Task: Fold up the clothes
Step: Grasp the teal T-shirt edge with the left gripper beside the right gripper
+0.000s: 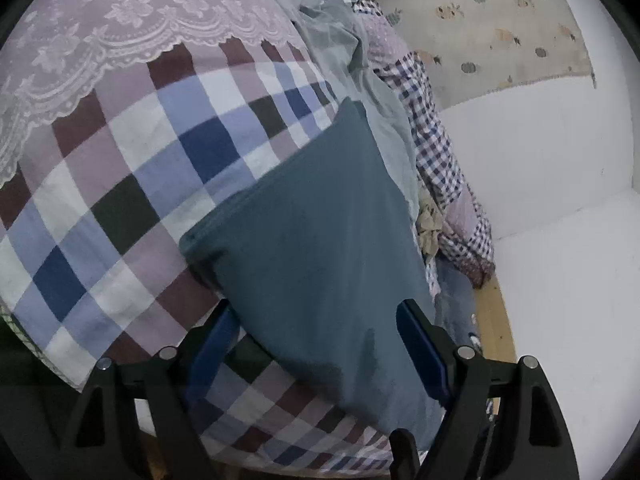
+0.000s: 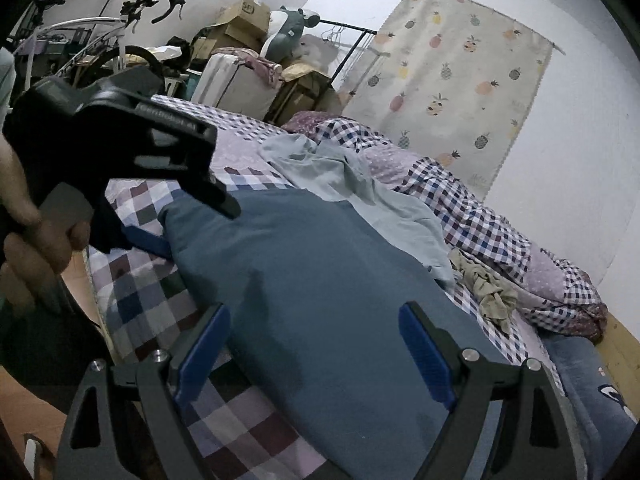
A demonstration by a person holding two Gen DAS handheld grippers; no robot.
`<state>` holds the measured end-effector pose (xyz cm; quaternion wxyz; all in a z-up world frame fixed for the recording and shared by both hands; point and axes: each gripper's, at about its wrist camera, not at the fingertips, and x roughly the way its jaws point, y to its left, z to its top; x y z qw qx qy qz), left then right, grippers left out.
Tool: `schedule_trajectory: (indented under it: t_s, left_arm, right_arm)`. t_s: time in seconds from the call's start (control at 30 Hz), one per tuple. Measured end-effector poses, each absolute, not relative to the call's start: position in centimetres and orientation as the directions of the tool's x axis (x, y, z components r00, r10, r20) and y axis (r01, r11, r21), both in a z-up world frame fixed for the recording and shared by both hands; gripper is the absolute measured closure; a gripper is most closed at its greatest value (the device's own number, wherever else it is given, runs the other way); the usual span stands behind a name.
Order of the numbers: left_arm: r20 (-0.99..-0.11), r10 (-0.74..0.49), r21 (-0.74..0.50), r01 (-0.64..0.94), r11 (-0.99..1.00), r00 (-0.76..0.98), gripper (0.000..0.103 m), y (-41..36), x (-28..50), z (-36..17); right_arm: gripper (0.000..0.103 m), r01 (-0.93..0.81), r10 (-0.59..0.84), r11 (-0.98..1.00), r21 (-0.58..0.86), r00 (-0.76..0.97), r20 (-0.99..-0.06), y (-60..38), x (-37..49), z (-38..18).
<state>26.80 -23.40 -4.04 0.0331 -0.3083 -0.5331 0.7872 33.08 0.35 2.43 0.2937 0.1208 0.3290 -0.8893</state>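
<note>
Teal garment (image 1: 320,240) hides checked bedsheet (image 1: 120,200); both grippers' fingers (image 2: 426,356) gape, gripping nothing

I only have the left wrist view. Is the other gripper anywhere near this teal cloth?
Observer: Yes. In the right wrist view the right gripper hangs open over the near part of the teal garment, one finger to each side.
Operator: And my left gripper, where does it sit on the cloth?
Observer: The left gripper is at the garment's left edge; one blue finger reaches that edge, and a hand holds the handle.
Operator: Anything else left to fold that I might miss?
Observer: A crumpled beige cloth lies to the right of the garment, beside the light blue garment and the checked quilt.
</note>
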Motion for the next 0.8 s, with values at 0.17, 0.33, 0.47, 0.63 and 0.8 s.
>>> schedule_trajectory:
  t_s: [0.17, 0.33, 0.47, 0.63, 0.8]
  left_arm:
    - [-0.433, 0.389, -0.873, 0.271, -0.405, -0.813, 0.050, -23.7, 26.9, -4.2]
    - [-0.412, 0.394, -0.888, 0.264, -0.377, -0.822, 0.064, -24.2, 27.1, -4.3]
    - [-0.384, 0.385, -0.904, 0.255, -0.344, -0.840, 0.072, -25.1, 27.9, -4.0]
    - [-0.373, 0.389, -0.911, 0.253, -0.326, -0.843, 0.093, -25.7, 28.0, -3.9]
    - [-0.363, 0.397, -0.911, 0.231, -0.341, -0.843, 0.099, -25.9, 27.9, -3.2]
  right_arm:
    - [0.014, 0.607, -0.449, -0.590, -0.531, -0.794, -0.409, -0.2, 33.3, 2.0]
    - [0.014, 0.606, -0.463, -0.519, -0.603, -0.792, -0.398, -1.7, 34.2, 0.9]
    - [0.014, 0.595, -0.475, -0.458, -0.661, -0.792, -0.384, -3.6, 34.6, -0.5]
    - [0.014, 0.561, -0.494, -0.366, -0.743, -0.793, -0.355, -6.2, 35.0, -2.7]
    - [0.015, 0.539, -0.507, -0.331, -0.774, -0.794, -0.336, -8.3, 34.3, -3.6]
